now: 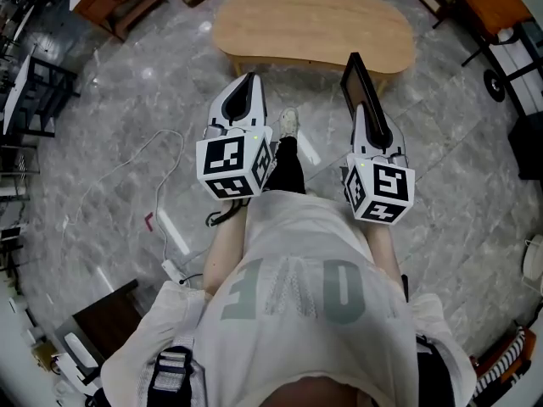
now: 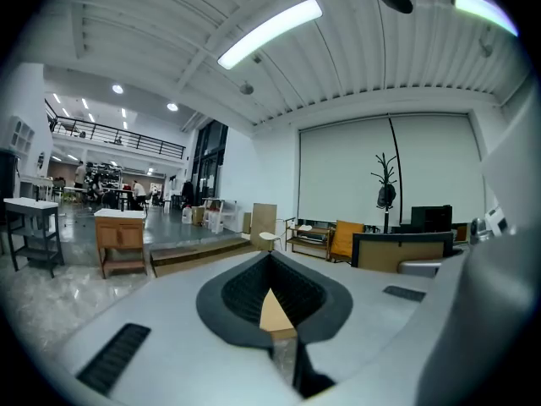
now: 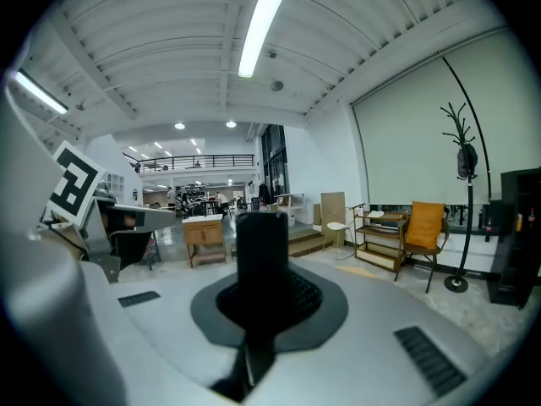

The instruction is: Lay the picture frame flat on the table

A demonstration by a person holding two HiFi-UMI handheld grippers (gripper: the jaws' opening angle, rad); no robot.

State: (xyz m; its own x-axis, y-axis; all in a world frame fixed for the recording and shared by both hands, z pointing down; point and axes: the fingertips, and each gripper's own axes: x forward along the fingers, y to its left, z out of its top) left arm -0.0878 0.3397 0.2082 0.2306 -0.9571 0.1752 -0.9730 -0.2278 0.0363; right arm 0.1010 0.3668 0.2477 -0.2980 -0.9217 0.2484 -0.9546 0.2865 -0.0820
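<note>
A big open studio hall.
Strip lights (image 2: 270, 32) are glowing overhead; a railed mezzanine (image 2: 118, 135) is overlooking the marble floor (image 1: 119, 142) and scattered furniture (image 2: 121, 242).

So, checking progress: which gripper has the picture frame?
The right gripper: the dark picture frame stands clamped between its jaws. The left gripper is closed with nothing in it.

Both pointing forward, left claw (image 1: 248, 81) closed, right claw (image 1: 362, 110) clamped
</note>
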